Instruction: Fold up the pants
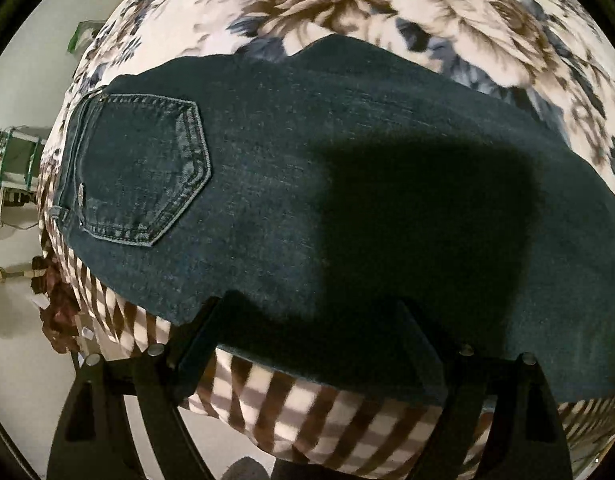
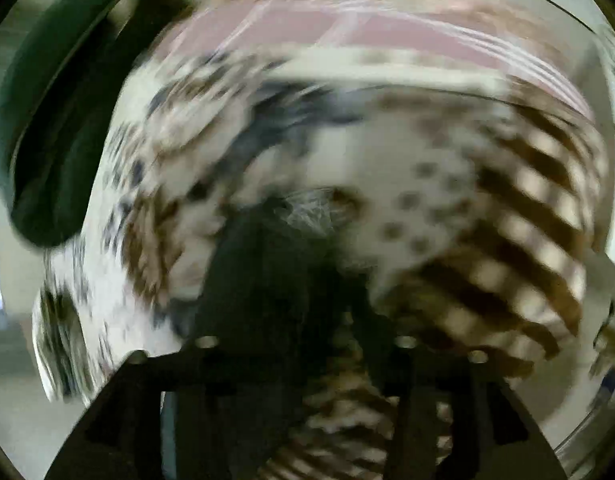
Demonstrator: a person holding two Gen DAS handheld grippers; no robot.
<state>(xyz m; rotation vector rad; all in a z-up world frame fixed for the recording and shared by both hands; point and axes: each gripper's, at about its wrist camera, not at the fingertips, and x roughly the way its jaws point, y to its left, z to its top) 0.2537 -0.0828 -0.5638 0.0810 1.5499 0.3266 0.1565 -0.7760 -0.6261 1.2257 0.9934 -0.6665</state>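
Note:
Dark blue jeans [image 1: 347,184] lie flat on a floral blanket [image 1: 447,12], folded lengthwise, back pocket [image 1: 143,168] at the left. My left gripper [image 1: 311,320] hovers over the near edge of the jeans, jaws wide open and empty, casting a dark shadow on the denim. The right wrist view is heavily motion-blurred. My right gripper [image 2: 299,280] appears closed on dark cloth, likely a pant leg [image 2: 267,264], held above the blanket [image 2: 347,168]. A dark band of cloth [image 2: 47,120] hangs at the upper left.
The blanket has a brown-and-white striped border [image 1: 307,412] along the near edge. The floor [image 1: 15,320] lies to the left, with a small green-framed stand [image 1: 15,160]. A pink striped surface [image 2: 347,28] shows beyond the blanket in the right wrist view.

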